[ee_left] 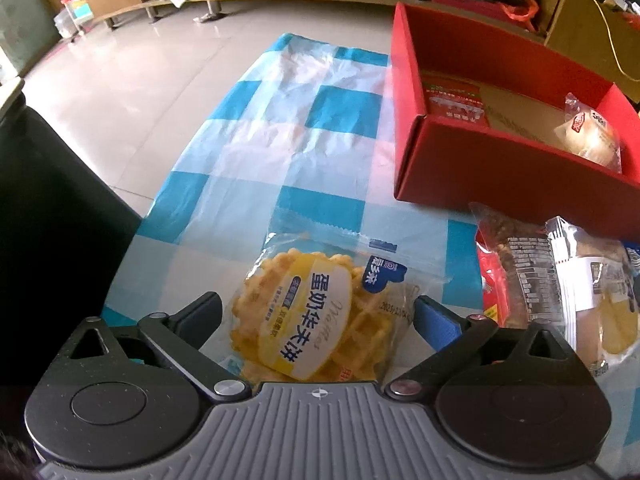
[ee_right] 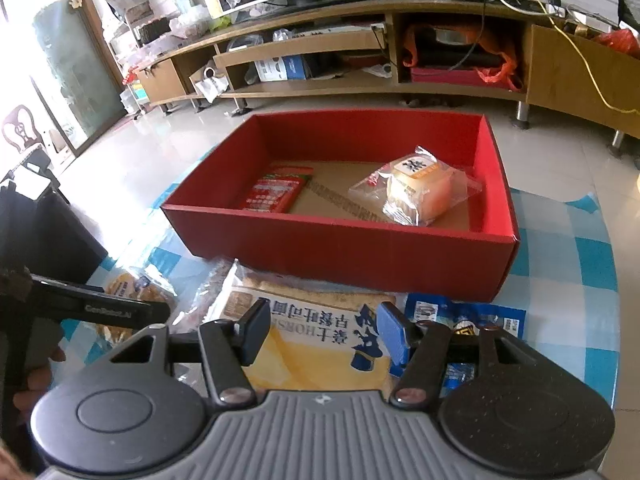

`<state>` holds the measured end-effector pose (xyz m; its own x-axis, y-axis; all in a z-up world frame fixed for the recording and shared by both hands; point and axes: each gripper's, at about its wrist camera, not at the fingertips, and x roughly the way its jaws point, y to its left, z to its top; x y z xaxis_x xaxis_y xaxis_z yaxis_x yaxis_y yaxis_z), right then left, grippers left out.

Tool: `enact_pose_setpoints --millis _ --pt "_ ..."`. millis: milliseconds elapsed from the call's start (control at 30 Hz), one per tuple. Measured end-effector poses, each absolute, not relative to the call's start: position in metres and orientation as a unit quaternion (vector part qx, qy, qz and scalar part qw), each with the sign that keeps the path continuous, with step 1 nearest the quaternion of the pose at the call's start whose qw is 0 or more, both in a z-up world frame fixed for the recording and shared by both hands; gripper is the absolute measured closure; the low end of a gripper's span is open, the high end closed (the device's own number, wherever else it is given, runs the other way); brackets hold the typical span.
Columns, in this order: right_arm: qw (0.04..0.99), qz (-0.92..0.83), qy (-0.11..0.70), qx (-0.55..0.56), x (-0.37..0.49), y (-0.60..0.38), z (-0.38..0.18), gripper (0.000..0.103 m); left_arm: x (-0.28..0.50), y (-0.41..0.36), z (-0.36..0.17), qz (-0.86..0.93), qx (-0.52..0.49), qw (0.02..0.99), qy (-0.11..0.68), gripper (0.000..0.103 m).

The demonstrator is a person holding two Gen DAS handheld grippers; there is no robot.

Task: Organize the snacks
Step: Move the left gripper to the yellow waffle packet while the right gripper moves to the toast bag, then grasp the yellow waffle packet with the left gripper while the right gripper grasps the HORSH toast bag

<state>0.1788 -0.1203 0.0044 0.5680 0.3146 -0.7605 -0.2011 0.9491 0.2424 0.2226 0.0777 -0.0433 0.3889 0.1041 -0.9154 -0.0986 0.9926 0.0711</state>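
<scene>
My left gripper (ee_left: pixel 318 312) is open, its fingers on either side of a yellow waffle packet (ee_left: pixel 316 312) lying on the blue-checked cloth (ee_left: pixel 280 120). The red box (ee_left: pixel 500 168) stands to the right beyond it, holding a wrapped bun (ee_left: pixel 588 132) and a red packet (ee_left: pixel 456 100). My right gripper (ee_right: pixel 320 326) is open above a toast packet (ee_right: pixel 316 344), not touching it that I can tell. In this view the red box (ee_right: pixel 340 244) is just ahead, with the bun (ee_right: pixel 416 188) and red packet (ee_right: pixel 276 188) inside. The left gripper's body (ee_right: pixel 100 308) shows at left.
A pile of snack packets (ee_left: pixel 560 288) lies right of the waffle. A blue packet (ee_right: pixel 472 320) sits under my right finger, a bread packet (ee_right: pixel 128 288) at left. A dark chair (ee_left: pixel 52 220) borders the table's left edge. A TV bench (ee_right: pixel 360 48) stands across the floor.
</scene>
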Motion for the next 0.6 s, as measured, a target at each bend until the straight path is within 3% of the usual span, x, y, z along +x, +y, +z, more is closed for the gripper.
enact_pose_setpoints --millis 100,600 --pt "0.880 0.139 0.448 0.077 0.182 -0.127 0.003 0.045 0.219 0.079 -0.037 0.055 -0.002 0.835 0.547 0.019" --pt "0.857 0.124 0.479 0.145 0.210 -0.144 -0.027 0.045 0.195 0.067 -0.012 -0.011 -0.009 0.846 0.534 0.021"
